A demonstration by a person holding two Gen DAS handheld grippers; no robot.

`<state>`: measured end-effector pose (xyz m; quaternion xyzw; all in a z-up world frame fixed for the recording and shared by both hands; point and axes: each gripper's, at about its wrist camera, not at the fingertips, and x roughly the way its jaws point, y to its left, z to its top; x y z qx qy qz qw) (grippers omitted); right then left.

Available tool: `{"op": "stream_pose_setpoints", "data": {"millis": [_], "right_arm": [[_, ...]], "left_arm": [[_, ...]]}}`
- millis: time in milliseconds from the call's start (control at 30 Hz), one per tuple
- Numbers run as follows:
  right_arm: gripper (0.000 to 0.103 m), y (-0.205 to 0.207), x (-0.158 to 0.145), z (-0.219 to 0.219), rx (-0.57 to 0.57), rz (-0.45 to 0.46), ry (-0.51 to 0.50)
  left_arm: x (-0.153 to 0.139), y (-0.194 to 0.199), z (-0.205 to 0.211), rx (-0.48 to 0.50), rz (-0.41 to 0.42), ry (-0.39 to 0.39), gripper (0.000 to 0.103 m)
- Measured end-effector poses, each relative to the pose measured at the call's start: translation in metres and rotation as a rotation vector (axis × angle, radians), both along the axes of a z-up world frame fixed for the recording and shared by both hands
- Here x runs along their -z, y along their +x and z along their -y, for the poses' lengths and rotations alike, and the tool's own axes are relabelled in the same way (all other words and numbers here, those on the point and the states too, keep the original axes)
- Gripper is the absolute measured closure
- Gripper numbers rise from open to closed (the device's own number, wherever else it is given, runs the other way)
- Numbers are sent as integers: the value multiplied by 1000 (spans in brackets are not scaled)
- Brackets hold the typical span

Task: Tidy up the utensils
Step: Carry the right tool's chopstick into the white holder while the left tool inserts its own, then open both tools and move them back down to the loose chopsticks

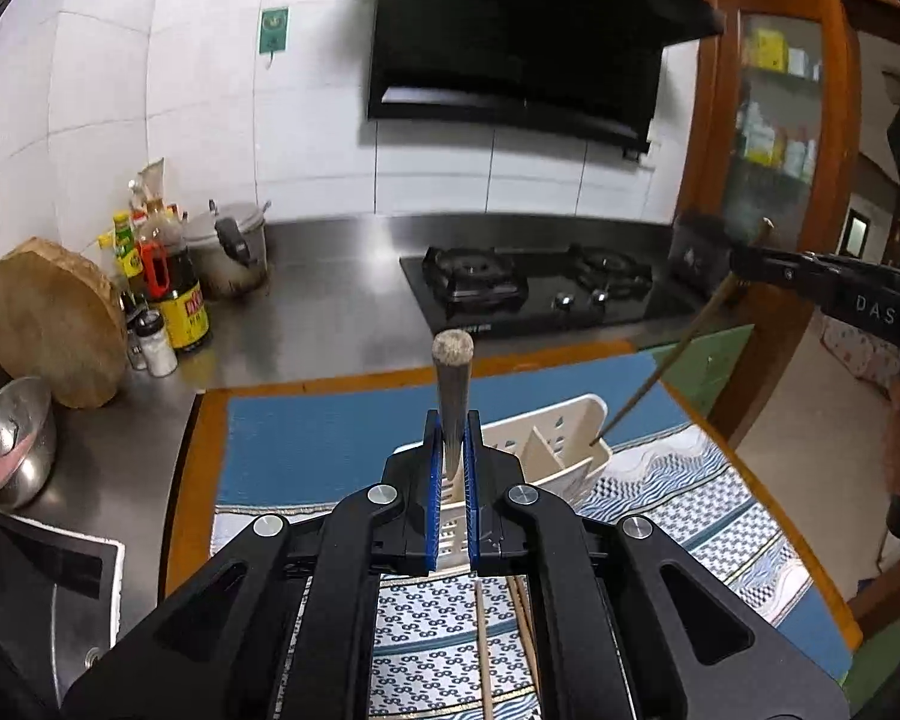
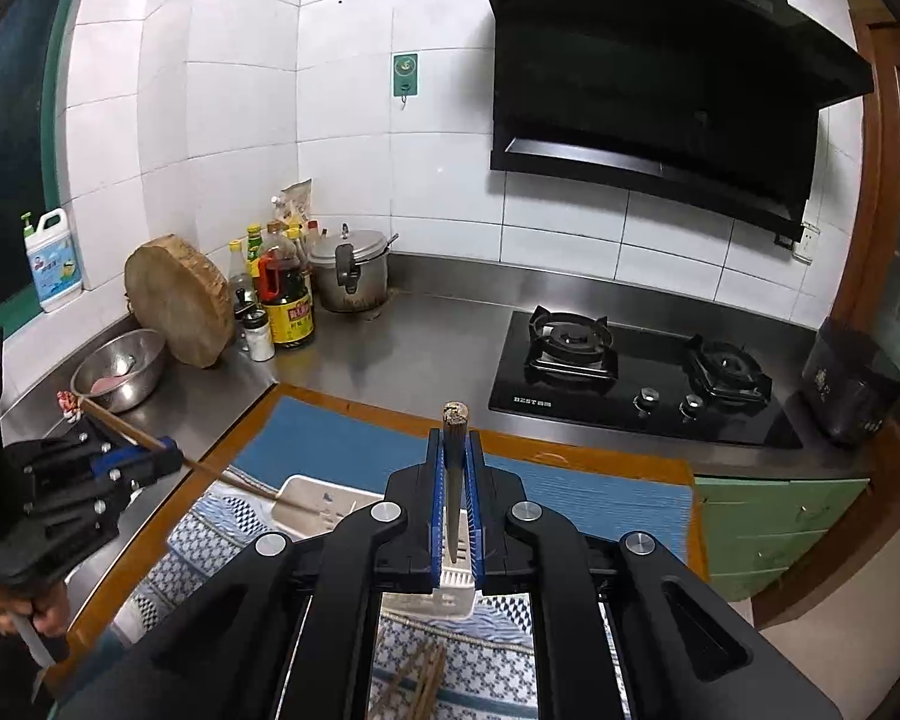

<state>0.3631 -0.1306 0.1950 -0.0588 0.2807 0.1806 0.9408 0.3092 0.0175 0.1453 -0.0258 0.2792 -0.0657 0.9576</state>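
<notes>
My left gripper (image 1: 452,450) is shut on a chopstick (image 1: 453,378) that points up toward the camera, its lower end over the white utensil holder (image 1: 576,420). My right gripper (image 2: 453,480) is shut on another chopstick (image 2: 455,450), also over the white holder (image 2: 306,504). In the left wrist view the right gripper (image 1: 744,264) holds its chopstick (image 1: 660,372) with the tip in the holder's right compartment. In the right wrist view the left gripper (image 2: 168,456) holds its chopstick (image 2: 210,474) slanting into the holder. More chopsticks (image 1: 510,648) lie on the patterned mat, and they also show in the right wrist view (image 2: 417,684).
The holder stands on a blue and patterned mat (image 1: 306,438) on a wooden table. Behind are a steel counter with a gas stove (image 2: 630,366), sauce bottles (image 2: 282,294), a pressure cooker (image 2: 354,270), a round chopping block (image 2: 177,300) and a steel bowl (image 2: 120,369).
</notes>
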Motion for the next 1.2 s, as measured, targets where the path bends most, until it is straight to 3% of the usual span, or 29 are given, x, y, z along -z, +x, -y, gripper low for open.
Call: {"op": "stream_pose_setpoints", "data": {"millis": [433,500,567,667,767,1000,1100,1200], "right_arm": [[96,31,66,-10,-5,-112,-18],[88,30,67,-11,-6,-108,-20],[73,26,66,-11,-5,-92,-25],[64,14,60,-11,-5,-61,-36],[50,0,56,-11,-6,-33,-50],[39,-55,72,-10,-37,-16,-78],[35,-80,88,-7,-43,-25,-77],[30,-102,106,-3,-42,-41,-84]], "left_arm": [[40,25,1,-23,-76,-8,96],[40,23,0,-38,-66,4,96],[38,21,-2,-41,-62,-5,95],[35,14,-6,-48,-48,-18,94],[33,0,-11,-68,-29,-30,87],[39,-43,-16,-109,2,-18,72],[44,-67,-19,-134,19,-23,63],[50,-90,-22,-163,33,-26,60]]}}
